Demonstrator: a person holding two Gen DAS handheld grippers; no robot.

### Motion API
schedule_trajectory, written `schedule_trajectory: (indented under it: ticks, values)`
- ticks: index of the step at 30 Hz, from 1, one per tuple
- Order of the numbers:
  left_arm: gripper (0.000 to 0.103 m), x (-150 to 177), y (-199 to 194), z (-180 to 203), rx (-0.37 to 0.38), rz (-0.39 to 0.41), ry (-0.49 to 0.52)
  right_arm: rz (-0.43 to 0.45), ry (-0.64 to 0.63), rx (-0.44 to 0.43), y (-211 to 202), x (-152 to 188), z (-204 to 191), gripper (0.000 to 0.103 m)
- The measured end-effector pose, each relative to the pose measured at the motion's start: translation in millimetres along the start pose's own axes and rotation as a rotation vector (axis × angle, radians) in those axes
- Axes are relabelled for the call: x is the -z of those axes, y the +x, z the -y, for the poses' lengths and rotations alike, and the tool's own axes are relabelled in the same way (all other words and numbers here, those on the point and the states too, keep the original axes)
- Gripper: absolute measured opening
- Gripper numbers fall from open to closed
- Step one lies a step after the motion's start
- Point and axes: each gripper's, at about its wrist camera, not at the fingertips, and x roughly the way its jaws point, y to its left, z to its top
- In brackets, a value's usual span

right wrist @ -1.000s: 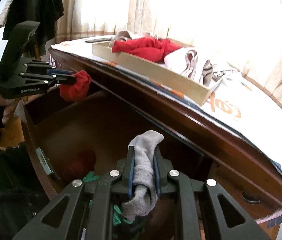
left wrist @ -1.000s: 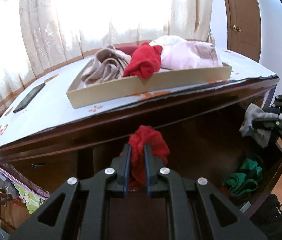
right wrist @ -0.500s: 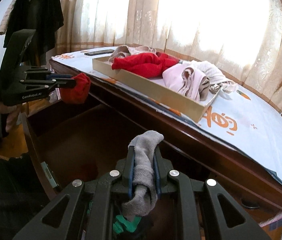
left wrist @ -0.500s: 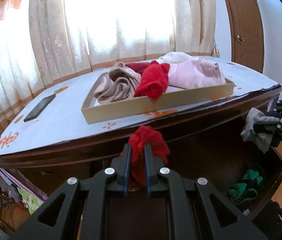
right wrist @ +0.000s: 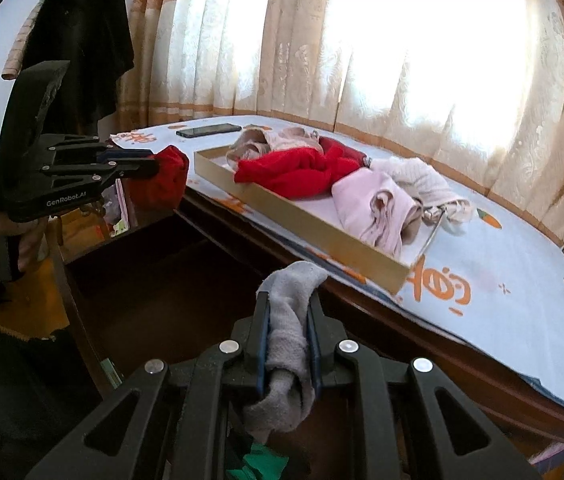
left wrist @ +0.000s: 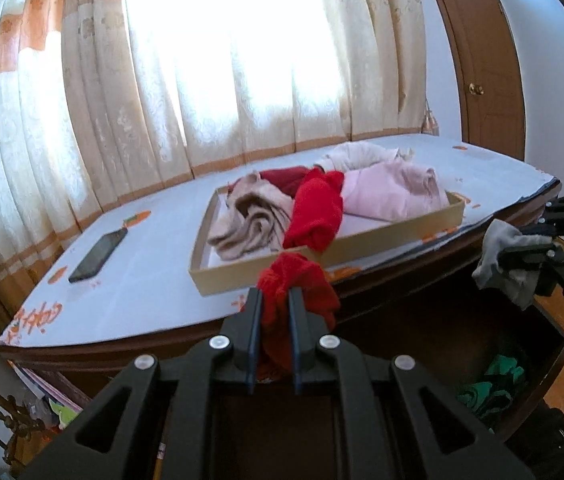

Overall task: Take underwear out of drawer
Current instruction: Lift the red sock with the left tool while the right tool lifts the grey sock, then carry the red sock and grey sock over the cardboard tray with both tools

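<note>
My left gripper (left wrist: 275,300) is shut on a bunched red piece of underwear (left wrist: 302,284), held above the open dark wooden drawer (left wrist: 422,328) near the dresser's front edge. My right gripper (right wrist: 288,304) is shut on a grey piece of underwear (right wrist: 290,332) that hangs down between its fingers. Each gripper shows in the other's view: the right gripper (left wrist: 542,256) with its grey cloth (left wrist: 502,260), the left gripper (right wrist: 154,166) with its red bundle (right wrist: 166,178). Green underwear (left wrist: 490,384) lies in the drawer's right corner.
A shallow cardboard tray (left wrist: 362,240) on the dresser top holds beige, red, pink and white garments. A dark phone (left wrist: 98,252) lies on the white printed cloth (left wrist: 154,272) to the tray's left. Curtains hang behind. Dark clothes (right wrist: 78,44) hang at the left.
Both grippers rose with their cloth pieces from drawer level up toward the dresser top's edge. More of the tray and dresser top shows now. Neither grip changed.
</note>
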Motion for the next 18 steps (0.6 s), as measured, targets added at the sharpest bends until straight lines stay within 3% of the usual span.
schedule_trajectory:
  ticks: [18]
  values:
    - [0.01, -28, -16, -5, -0.002, 0.078, 0.013, 0.067, -0.024, -0.004, -5, -26, -7, 0.018]
